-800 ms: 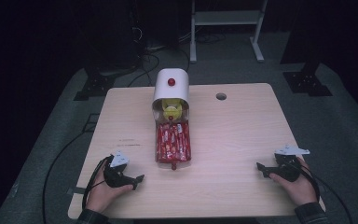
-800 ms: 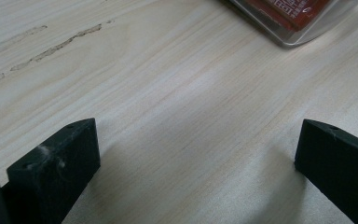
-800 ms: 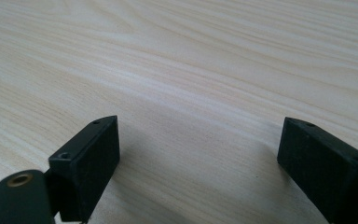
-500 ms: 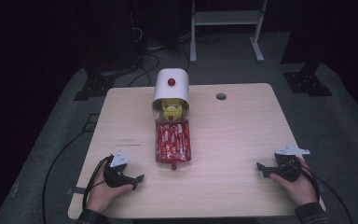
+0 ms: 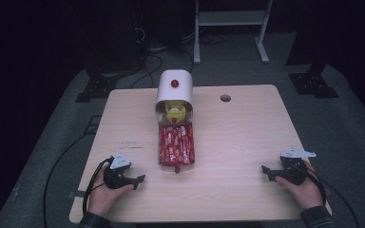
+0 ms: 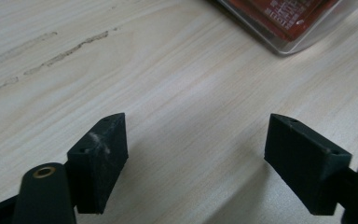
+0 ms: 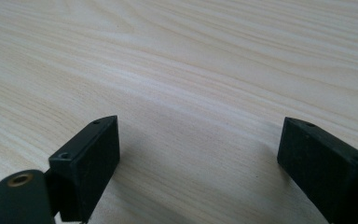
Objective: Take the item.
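Note:
A white rounded container (image 5: 174, 89) with a red knob lies on the wooden table (image 5: 247, 128), its mouth facing me with a yellow item (image 5: 175, 113) inside. In front of it sits a clear tray of red packets (image 5: 176, 145); its corner shows as the clear tray (image 6: 289, 28) at the top of the left gripper view. My left gripper (image 5: 135, 180) rests near the table's front left, open, nothing between its fingers (image 6: 100, 163). My right gripper (image 5: 265, 170) rests at the front right, open over bare wood, its fingers (image 7: 91, 163) wide apart.
A round cable hole (image 5: 225, 98) sits in the table's far right part. Black cables trail from both grippers off the front edge. Faint scuff marks (image 6: 51, 51) cross the wood left of the tray. A white frame (image 5: 230, 23) and dark stands are on the floor behind.

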Action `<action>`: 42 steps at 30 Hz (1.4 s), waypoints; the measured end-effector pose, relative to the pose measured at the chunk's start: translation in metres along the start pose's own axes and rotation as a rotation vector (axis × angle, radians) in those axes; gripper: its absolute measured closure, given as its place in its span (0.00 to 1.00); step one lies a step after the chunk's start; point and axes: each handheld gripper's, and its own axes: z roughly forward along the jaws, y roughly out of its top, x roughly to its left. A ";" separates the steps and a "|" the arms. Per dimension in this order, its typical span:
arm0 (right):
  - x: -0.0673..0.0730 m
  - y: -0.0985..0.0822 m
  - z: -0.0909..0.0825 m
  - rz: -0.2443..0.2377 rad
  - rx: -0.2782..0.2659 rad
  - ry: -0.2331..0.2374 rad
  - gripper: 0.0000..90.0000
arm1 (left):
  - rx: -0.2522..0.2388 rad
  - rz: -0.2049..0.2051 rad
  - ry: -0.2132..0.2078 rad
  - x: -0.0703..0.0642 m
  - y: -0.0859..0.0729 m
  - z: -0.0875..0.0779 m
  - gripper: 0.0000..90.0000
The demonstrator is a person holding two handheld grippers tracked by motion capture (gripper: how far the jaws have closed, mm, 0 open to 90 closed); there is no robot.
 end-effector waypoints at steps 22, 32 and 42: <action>0.000 0.000 0.000 0.000 0.000 0.001 0.13 | -0.077 -0.052 -0.056 -0.001 0.017 -0.015 0.40; 0.000 0.000 0.000 0.001 0.000 0.001 0.13 | -0.094 -0.041 -0.058 -0.003 0.030 -0.017 0.39; 0.000 0.000 0.000 0.003 0.001 0.001 0.13 | -0.113 -0.034 -0.058 -0.001 0.044 -0.020 0.39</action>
